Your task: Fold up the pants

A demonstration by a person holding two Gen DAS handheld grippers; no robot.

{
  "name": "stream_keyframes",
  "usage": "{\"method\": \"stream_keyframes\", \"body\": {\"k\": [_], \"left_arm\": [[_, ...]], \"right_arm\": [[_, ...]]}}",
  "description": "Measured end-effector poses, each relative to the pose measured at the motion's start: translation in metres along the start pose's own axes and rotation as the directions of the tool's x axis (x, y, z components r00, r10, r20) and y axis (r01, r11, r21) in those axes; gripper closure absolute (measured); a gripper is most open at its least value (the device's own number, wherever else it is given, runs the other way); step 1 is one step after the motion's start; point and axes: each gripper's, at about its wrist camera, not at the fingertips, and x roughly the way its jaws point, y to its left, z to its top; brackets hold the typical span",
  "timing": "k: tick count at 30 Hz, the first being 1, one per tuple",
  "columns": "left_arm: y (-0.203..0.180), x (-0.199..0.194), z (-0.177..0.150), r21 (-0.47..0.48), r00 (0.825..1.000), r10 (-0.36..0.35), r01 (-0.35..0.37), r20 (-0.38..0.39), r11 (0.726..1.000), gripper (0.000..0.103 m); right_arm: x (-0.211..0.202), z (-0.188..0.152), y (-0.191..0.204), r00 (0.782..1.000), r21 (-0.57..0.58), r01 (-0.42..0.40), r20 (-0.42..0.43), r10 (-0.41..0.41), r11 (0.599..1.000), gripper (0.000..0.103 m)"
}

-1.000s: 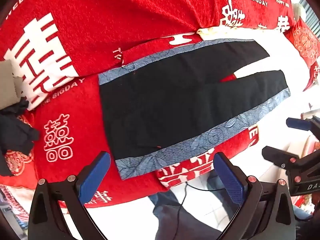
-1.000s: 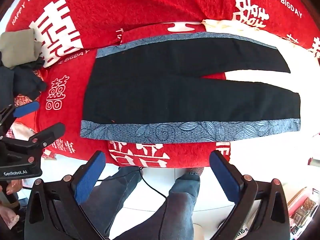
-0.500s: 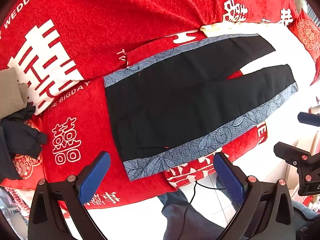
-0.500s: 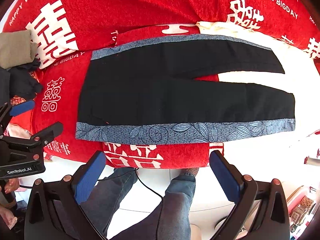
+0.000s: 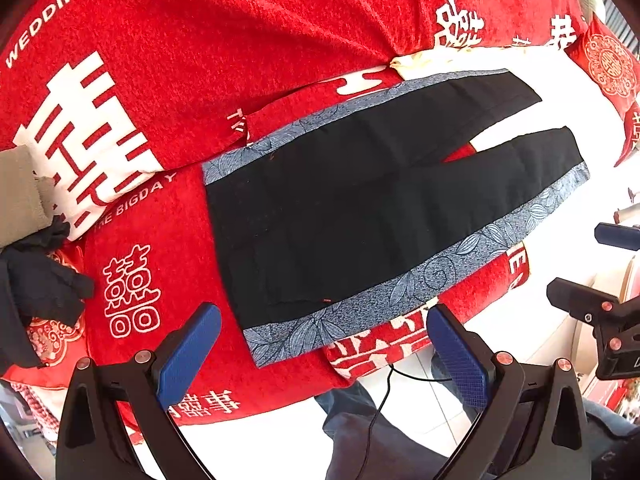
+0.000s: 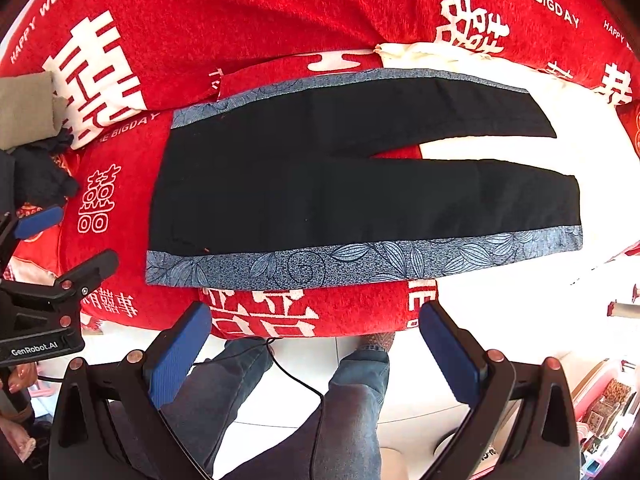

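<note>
Left wrist view: our left gripper (image 5: 324,344) hangs wide apart, holding nothing, above the near edge of the red blanket (image 5: 200,60). Pants (image 5: 360,208), black with 2 blue-grey side bands, lie flat on it, waist left, legs right. Our right gripper (image 6: 316,340) likewise gapes, clear of the cloth.

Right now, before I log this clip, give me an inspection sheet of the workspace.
Surface: red printed blanket.
Job's things: black pants with blue patterned side stripes, flat, unfolded, legs apart.
Clutter: dark clothes and an olive folded cloth at the left.
Grippers: left gripper and right gripper open, empty, short of the pants.
Cables: black cable by the person's legs.
Surroundings: pale floor.
</note>
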Motion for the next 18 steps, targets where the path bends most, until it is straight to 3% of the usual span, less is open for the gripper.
{"method": "stream_keyframes", "body": {"k": [18], "left_arm": [[0.0066, -0.0028, -0.0004, -0.03, 1.0, 0.016, -0.016, 0.007, 0.999, 0.0]], "right_arm": [[0.0017, -0.0037, -0.001, 1.0, -0.004, 0.003, -0.004, -0.003, 1.0, 0.0]]}}
